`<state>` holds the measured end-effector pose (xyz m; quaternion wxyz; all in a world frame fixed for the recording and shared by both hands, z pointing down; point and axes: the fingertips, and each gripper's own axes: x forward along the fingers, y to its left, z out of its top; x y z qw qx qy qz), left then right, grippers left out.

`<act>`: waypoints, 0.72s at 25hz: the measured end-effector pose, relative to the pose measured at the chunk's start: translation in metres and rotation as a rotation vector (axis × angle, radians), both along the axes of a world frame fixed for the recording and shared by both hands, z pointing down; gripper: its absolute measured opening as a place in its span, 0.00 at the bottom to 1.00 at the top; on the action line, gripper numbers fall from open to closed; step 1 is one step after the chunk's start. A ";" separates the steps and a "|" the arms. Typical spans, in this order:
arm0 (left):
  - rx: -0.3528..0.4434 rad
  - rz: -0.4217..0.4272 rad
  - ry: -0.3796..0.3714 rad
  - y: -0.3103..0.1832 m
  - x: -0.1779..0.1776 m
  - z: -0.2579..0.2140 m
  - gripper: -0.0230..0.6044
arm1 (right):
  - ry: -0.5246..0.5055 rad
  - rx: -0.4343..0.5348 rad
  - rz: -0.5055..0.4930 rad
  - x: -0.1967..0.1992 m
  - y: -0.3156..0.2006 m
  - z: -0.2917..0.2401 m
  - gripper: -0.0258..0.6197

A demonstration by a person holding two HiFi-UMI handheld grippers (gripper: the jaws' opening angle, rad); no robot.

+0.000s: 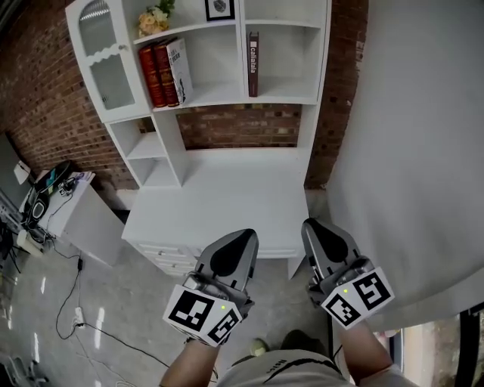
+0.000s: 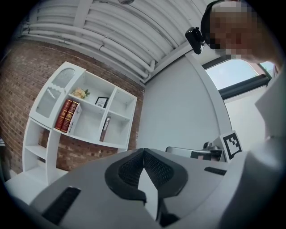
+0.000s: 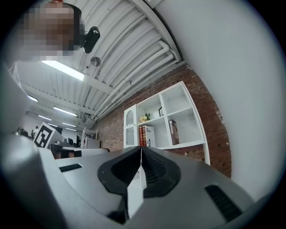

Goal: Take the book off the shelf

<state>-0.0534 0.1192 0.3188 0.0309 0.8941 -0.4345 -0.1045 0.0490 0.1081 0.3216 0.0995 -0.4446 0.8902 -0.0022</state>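
A dark brown book stands alone and upright in the right compartment of the white shelf unit. The same book shows small in both gripper views. Two red books and a white one lean together in the middle compartment. My left gripper and right gripper hover low over the front edge of the white desk, far from the shelf. Both are shut, tips touching, with nothing between them.
A glass-door cabinet section forms the shelf's left end. Flowers and a small picture frame sit on the upper shelf. A low white table with cables stands on the floor at left. A plain white wall runs along the right.
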 end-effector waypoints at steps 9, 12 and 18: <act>0.007 0.000 0.001 -0.029 -0.012 -0.008 0.06 | 0.007 0.021 0.015 -0.011 -0.029 -0.011 0.07; 0.008 -0.021 -0.006 -0.047 -0.018 -0.007 0.06 | 0.003 0.024 0.007 -0.016 -0.048 -0.008 0.07; 0.016 -0.070 -0.032 -0.099 -0.029 -0.001 0.06 | 0.000 0.028 -0.029 -0.034 -0.107 0.001 0.07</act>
